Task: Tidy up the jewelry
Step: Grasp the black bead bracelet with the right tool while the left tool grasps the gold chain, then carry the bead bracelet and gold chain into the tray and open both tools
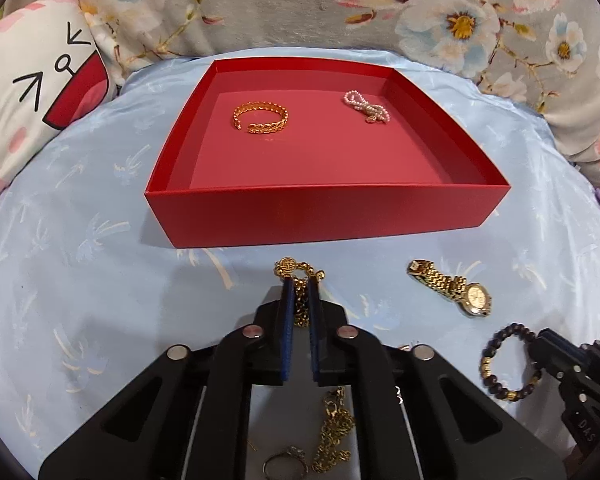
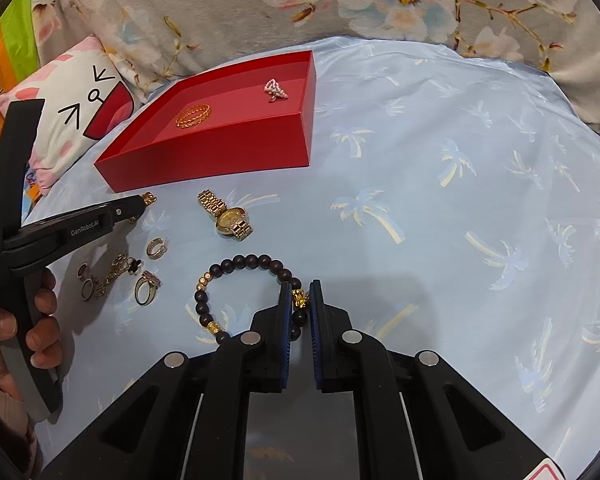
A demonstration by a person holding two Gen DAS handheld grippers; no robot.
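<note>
A red box sits on the blue cloth and holds a gold bangle and a pearl string; the box also shows in the right wrist view. My left gripper is shut on a gold chain bracelet just in front of the box; it also shows in the right wrist view. My right gripper is shut on a dark bead bracelet with gold beads, lying on the cloth; the bracelet shows in the left wrist view.
A gold watch lies between box and bead bracelet, also in the left wrist view. Several rings, an earring and a chain lie at left. A cartoon pillow and floral bedding border the cloth.
</note>
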